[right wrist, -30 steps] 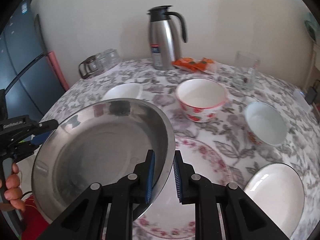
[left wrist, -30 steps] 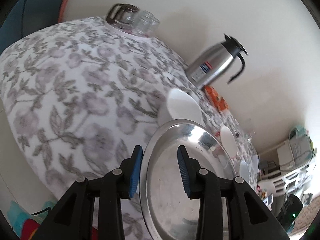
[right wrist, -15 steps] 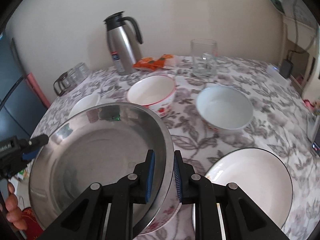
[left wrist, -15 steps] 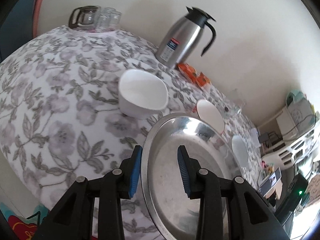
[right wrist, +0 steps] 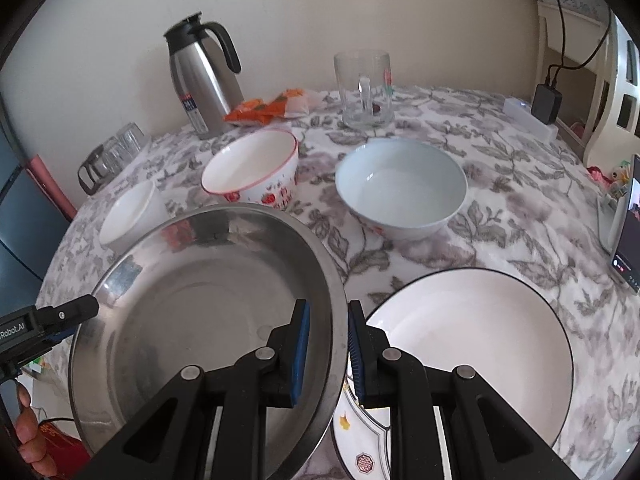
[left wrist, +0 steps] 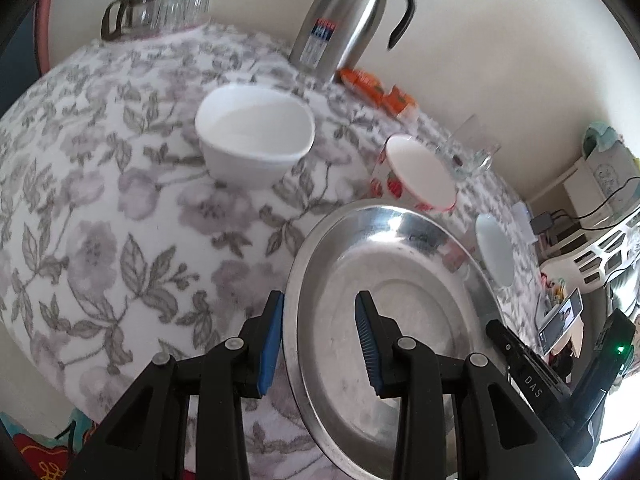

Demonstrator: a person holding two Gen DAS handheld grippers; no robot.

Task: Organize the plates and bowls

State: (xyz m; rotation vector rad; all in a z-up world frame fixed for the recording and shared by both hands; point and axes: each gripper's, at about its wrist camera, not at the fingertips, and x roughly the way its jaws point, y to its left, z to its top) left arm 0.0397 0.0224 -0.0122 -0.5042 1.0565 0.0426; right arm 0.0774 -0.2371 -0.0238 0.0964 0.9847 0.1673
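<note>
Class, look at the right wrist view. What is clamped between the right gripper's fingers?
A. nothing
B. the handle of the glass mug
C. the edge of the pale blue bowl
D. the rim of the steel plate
D: the right gripper has its blue pads on either side of the steel plate's rim.

A home dining spot: a round table under a floral cloth (right wrist: 500,168), set with bowls (right wrist: 400,188), plates (right wrist: 472,344), a steel flask (right wrist: 200,76) and a glass mug (right wrist: 364,88).
</note>
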